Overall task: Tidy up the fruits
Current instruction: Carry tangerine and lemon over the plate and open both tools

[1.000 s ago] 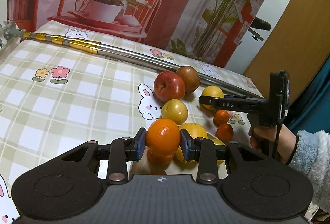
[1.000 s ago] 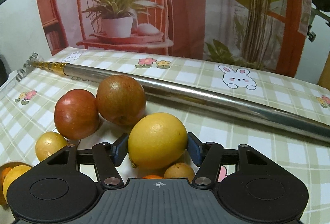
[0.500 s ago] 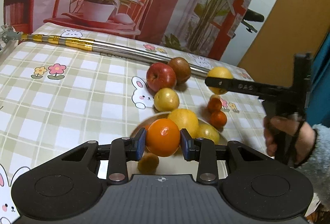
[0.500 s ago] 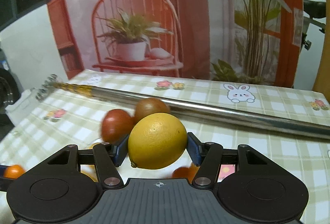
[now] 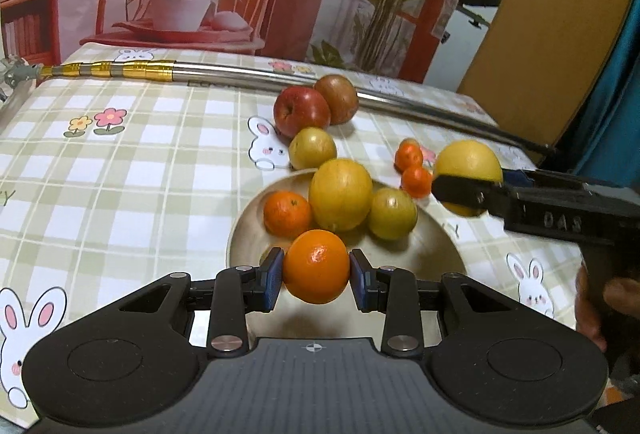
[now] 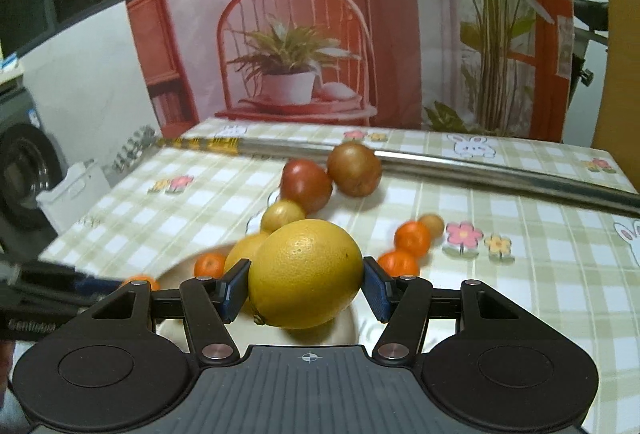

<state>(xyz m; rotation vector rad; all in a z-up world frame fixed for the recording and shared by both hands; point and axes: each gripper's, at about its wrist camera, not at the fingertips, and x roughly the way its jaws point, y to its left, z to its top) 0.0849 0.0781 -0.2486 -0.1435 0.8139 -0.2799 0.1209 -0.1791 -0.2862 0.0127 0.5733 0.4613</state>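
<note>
Now left gripper (image 5: 316, 276) clamps orange (image 5: 316, 266); right gripper (image 6: 306, 288) clamps lemon (image 6: 306, 272).

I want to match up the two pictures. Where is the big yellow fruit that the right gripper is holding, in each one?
Left wrist view: the big yellow fruit is at the right, above the table, partly behind the right gripper.
Right wrist view: the same fruit fills the lower middle, clamped between the blue pads.
Shared landmark: the red apple touching the brown fruit, near the metal pole.
</note>
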